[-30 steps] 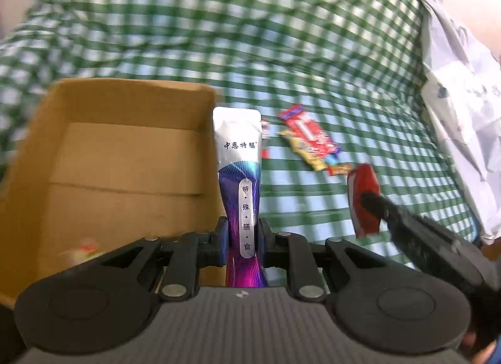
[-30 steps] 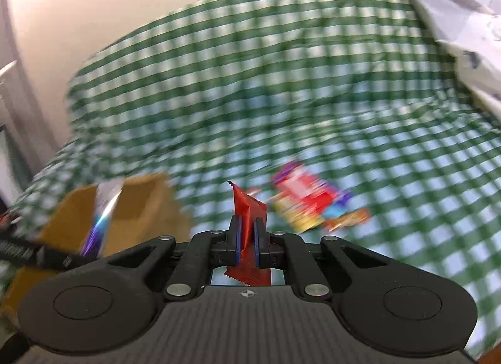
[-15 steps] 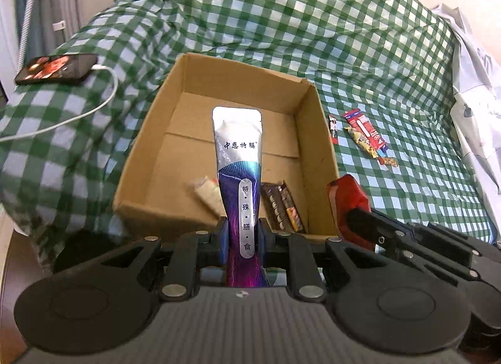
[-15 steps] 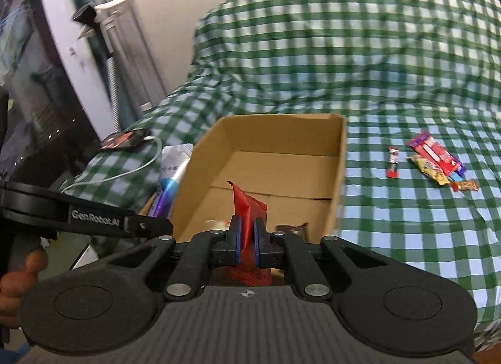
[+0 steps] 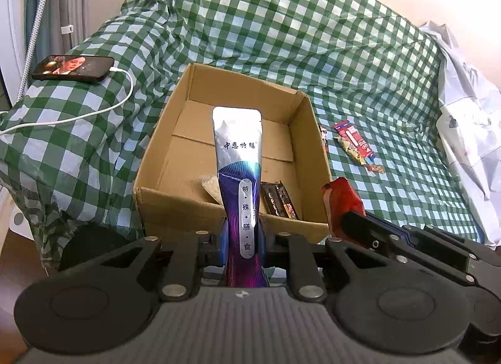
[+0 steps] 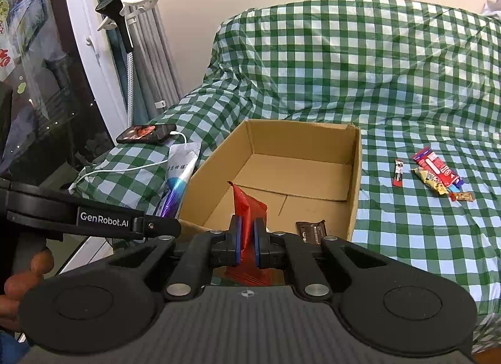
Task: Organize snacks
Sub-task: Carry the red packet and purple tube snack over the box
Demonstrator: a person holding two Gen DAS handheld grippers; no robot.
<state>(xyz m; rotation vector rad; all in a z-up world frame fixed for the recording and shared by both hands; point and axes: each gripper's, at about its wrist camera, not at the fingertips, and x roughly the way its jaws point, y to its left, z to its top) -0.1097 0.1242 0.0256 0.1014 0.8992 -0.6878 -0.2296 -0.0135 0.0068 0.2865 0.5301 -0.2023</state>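
Observation:
My left gripper (image 5: pixel 242 238) is shut on a tall silver and purple pouch (image 5: pixel 238 170), held upright just in front of the near wall of an open cardboard box (image 5: pixel 308 132). My right gripper (image 6: pixel 247 238) is shut on a red snack packet (image 6: pixel 249 207), also in front of the box (image 6: pixel 355 176). The box holds a dark chocolate bar (image 5: pixel 278 202) and a pale wrapped snack (image 5: pixel 211 187). Several small snacks (image 5: pixel 353 145) lie on the checked cloth right of the box; they also show in the right wrist view (image 6: pixel 433 174).
The box sits on a sofa under a green checked cloth (image 5: pixel 281 35). A phone (image 5: pixel 73 68) with a white cable (image 5: pixel 78 116) lies on the left armrest. White plastic sheeting (image 5: pixel 469 113) lies at the right. A window and curtain (image 6: pixel 62 82) stand to the left.
Both grippers have pulled back and swung left from the loose snacks to the near side of the box, each still holding its packet. The box interior is now in full view.

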